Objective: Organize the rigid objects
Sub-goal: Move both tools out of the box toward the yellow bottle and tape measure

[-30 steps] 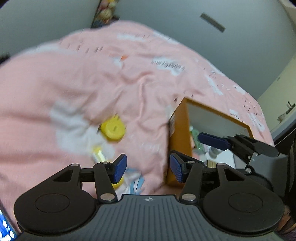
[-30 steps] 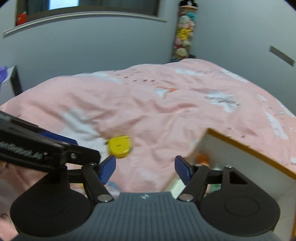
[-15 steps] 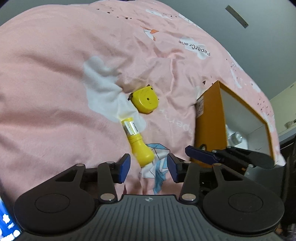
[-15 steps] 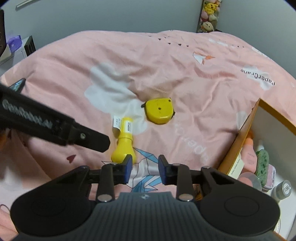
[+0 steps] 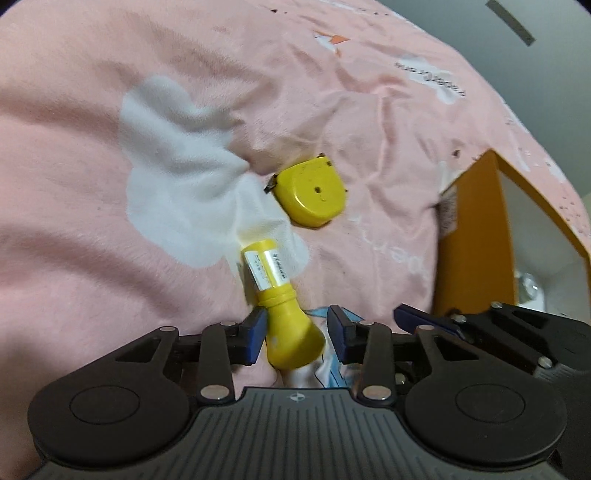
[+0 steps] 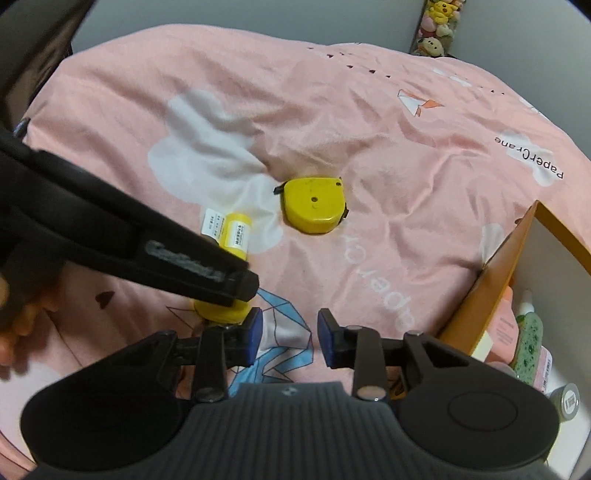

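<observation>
Left gripper [image 5: 295, 338]: fingers have been closing around yellow bottle's [image 5: 284, 310] wide end, not clearly pressing. Right gripper [image 6: 290, 338]: fingers partly open, empty. Tape measure [image 6: 314, 208] on bed [image 6: 388, 147], bottle's 1 o'clock; orange box [image 6: 491, 273] at 3 o'clock.

Rumpled pink bedspread [image 6: 388, 155] with white cloud prints and "PaperCrane" lettering, grey wall [image 6: 258, 14] behind, plush toys [image 6: 437, 27] stacked in the corner

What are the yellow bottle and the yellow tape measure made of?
Yellow bottle: looks like smooth, slightly glossy plastic, one solid colour, with a paper label stuck on. Yellow tape measure: probably hard moulded plastic, with rounded edges and a faint sheen. The dark tip might be metal, but it is too small to tell.
</observation>
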{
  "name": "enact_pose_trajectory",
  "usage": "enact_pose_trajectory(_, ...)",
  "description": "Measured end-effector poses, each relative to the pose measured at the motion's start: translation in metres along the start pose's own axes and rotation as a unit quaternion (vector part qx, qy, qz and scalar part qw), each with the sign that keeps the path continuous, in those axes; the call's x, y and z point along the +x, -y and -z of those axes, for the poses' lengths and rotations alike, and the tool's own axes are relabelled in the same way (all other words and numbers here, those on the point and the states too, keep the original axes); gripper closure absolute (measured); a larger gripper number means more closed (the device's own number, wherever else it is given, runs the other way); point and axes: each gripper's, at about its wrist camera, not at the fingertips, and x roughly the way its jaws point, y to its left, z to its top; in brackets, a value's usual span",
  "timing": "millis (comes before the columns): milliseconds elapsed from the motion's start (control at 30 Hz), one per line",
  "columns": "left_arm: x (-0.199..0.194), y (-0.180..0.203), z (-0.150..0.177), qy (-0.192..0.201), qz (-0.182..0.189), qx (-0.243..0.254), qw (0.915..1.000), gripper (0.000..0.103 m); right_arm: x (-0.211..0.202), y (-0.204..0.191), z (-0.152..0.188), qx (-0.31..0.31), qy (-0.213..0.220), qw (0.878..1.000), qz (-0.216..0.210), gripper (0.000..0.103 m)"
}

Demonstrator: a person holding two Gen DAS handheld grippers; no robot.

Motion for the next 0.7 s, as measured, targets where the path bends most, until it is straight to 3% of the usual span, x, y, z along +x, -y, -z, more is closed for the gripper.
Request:
enact_pose_trajectory(200,0.018,0.001,0.002,0.003,-0.022,-0.008,0.9997,0.065,0.008,0.004,-0.002,0.000,-0.007,1.000,-0.003,0.066)
enact_pose_trajectory(433,0.010,0.005,0.006,0.024,-0.011,0.005,0.9996,0.070,0.012,0.005,-0.003,-0.003,-0.012,1.000,-0.006,0.062)
enact_pose_trajectory(700,-0.020,0.010,-0.007,0.090,-0.002,0.015,0.9959,0.070,0.002,0.016,-0.020,-0.020,0.005,1.000,0.020,0.053)
